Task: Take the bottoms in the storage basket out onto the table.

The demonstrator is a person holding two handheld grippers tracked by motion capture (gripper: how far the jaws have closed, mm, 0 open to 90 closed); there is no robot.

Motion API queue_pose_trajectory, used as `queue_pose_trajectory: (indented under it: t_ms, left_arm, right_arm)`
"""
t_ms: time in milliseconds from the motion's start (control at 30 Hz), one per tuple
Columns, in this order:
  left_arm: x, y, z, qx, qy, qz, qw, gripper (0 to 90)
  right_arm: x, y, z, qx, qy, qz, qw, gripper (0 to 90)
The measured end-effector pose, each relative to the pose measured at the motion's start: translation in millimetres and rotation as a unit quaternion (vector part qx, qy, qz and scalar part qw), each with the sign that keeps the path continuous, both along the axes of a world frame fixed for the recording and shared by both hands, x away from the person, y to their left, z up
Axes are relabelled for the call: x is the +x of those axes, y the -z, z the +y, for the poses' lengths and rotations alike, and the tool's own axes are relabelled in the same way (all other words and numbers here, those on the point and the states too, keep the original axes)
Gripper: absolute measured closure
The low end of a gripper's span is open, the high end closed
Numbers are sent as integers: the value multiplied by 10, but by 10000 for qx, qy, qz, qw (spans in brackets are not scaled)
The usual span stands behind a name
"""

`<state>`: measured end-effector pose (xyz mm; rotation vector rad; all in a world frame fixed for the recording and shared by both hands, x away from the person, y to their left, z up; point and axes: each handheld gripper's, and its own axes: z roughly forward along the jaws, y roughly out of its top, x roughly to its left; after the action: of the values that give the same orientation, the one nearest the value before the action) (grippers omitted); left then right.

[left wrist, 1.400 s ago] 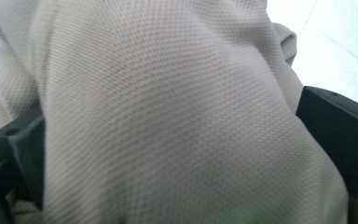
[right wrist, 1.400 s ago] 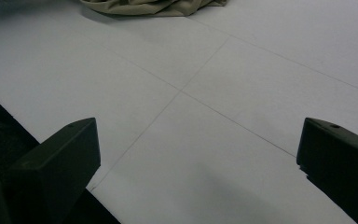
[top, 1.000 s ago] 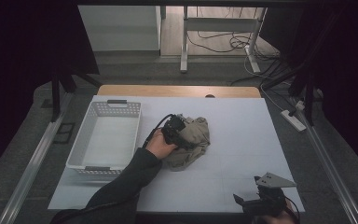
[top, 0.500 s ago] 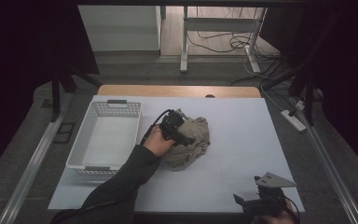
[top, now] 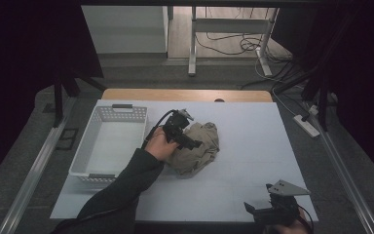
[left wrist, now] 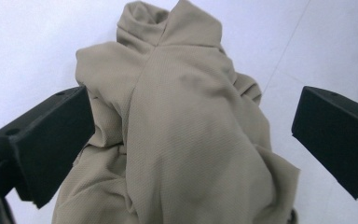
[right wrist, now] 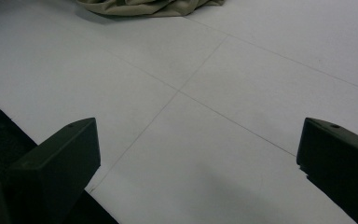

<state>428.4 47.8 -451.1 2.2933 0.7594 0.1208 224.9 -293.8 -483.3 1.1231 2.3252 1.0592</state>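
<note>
High view: left gripper (top: pixel 191 142) now farther over crumpled cloth (top: pixel 199 148), jaws spread wide, ready for grasp; right gripper (top: pixel 260 212) idle, jaws open.

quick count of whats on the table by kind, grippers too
Crumpled tan cloth: 1
White basket: 1
Grippers: 2, left gripper with jaws open around the cloth, right gripper open over the bare white table
Total: 4
</note>
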Motion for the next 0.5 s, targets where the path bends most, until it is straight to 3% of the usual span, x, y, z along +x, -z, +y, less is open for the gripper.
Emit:
queue_pose_trajectory:
  t_ms: [167, 267, 500]
  left_arm:
    - [-32, -38, 51, -138, 18, 11, 9999, 0]
    - [-50, -43, 65, -84, 59, -19, 9999, 0]
    - [-84, -43, 123, -186, 73, -24, 9998, 0]
  right_arm:
    - [0, -1, 4, -16, 0, 2, 10000, 0]
    - [0, 0, 5, -20, -2, 2, 10000, 0]
    - [-2, -1, 2, -24, -11, -6, 10000, 0]
